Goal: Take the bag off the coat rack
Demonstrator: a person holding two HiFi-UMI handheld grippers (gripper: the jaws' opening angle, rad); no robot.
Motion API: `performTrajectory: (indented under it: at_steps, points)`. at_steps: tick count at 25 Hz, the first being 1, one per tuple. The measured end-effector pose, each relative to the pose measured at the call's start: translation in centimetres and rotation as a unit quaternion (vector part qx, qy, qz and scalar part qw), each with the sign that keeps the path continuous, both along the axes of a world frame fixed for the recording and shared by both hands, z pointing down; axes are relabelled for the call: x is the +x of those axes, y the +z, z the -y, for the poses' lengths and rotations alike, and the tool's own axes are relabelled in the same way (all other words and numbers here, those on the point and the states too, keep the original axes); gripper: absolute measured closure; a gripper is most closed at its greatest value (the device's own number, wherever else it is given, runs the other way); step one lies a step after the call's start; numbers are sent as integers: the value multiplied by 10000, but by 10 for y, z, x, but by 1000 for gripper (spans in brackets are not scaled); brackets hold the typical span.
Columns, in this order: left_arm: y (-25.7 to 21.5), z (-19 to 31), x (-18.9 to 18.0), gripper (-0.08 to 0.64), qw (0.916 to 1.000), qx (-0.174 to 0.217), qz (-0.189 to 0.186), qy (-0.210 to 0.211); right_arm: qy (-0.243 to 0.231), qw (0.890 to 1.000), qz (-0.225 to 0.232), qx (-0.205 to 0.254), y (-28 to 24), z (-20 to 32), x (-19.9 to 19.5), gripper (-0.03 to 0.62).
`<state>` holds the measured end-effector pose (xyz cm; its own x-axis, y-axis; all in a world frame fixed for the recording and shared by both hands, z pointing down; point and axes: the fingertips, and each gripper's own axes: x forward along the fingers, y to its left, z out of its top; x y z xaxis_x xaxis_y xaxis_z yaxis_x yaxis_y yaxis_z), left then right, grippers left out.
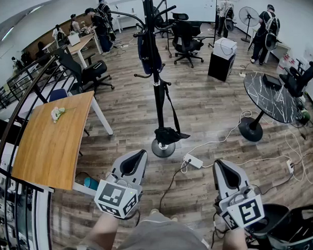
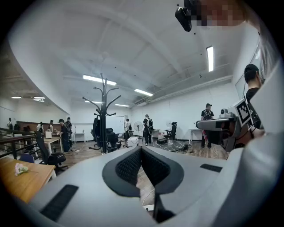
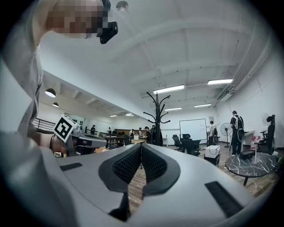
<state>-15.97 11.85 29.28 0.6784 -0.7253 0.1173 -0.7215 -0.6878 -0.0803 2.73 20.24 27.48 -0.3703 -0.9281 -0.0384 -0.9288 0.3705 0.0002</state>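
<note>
- Your left claw (image 1: pixel 139 154) is pinched closed, empty.
- Your right claw (image 1: pixel 220 165) is closed too, holding nothing.
- The dark blue bag (image 1: pixel 145 52) hangs on the coat rack (image 1: pixel 159 101), well ahead of both claws.

Can't see the top of the coat rack (image 1: pixel 159 96) in the head view, chopped by the upper edge. Blue bag (image 1: pixel 142 50) partly tucked behind it. Way too small and dark to make out in either gripper view.

Two hand-held grippers (image 1: pixel 138 155) (image 1: pixel 221 166), one coat rack (image 1: pixel 159 98), one blue bag (image 1: pixel 146 52), one round black table (image 1: pixel 269 101).
</note>
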Motion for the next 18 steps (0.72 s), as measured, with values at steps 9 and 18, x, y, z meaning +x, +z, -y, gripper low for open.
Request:
performTrajectory:
  at_steps: [9,18]
  points:
    - [5,-7,12,543,9999,-35,58,111,-66,9996,285,51,6,-10,5,561]
    - [-1,9,-4,371,9987,145,-230,-422,185,9984,501,171,6,5,15,400]
